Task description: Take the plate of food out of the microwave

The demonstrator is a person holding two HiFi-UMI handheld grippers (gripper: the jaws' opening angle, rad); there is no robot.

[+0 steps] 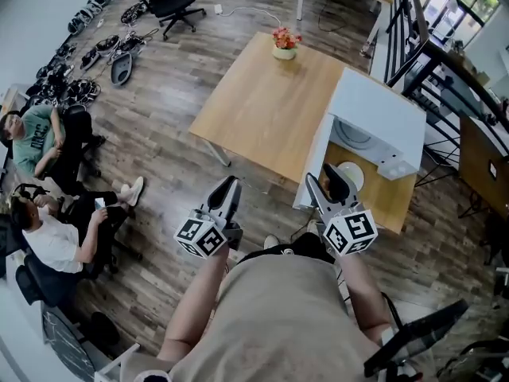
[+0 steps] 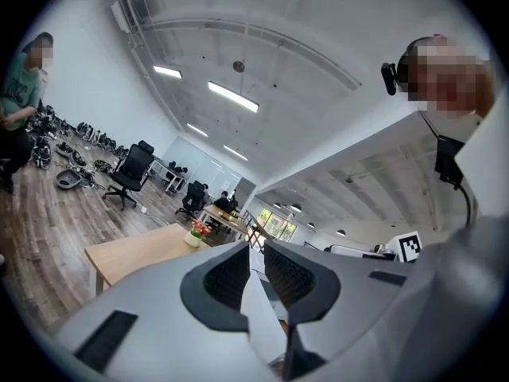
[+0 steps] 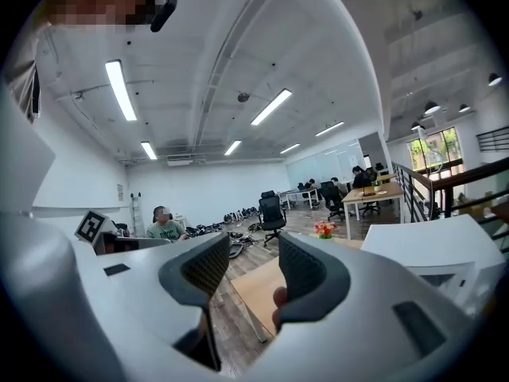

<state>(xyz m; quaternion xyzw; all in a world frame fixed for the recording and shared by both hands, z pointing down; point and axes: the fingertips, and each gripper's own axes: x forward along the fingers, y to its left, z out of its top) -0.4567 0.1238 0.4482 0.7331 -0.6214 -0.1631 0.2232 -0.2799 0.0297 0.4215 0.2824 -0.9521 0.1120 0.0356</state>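
Open-plan office, wood floor, two seated people far left, well clear of the work.

Left gripper hangs off the near corner of the big table. Its fingers are released, with a narrow gap and nothing in it.

Risk 1: the open door of the microwave stands between that gripper and the plate. A straight sweep to the right would likely clip the door edge or swing it into the plate. Go round it, or leave the left side out.

The microwave sits on a smaller table, cavity facing the person. The plate shows just in front of the cavity mouth, seemingly on the bare wood, not inside. Can't rule out the sill, since the right gripper covers the plate's near-left edge.

Right gripper is just short of the plate, fingers parted, empty, nothing clamped.

Risk 2: a one-sided pinch on a thin rim would probably lever the plate down and the food slides off.
Risk 3: nudging instead of gripping shoves it toward the cavity.

Plate: small, round, white, lying flat, with a pale tan food patch in the middle. It looks rigid and glossy, so likely slippery in the pads. Too small here to tell what the food is.
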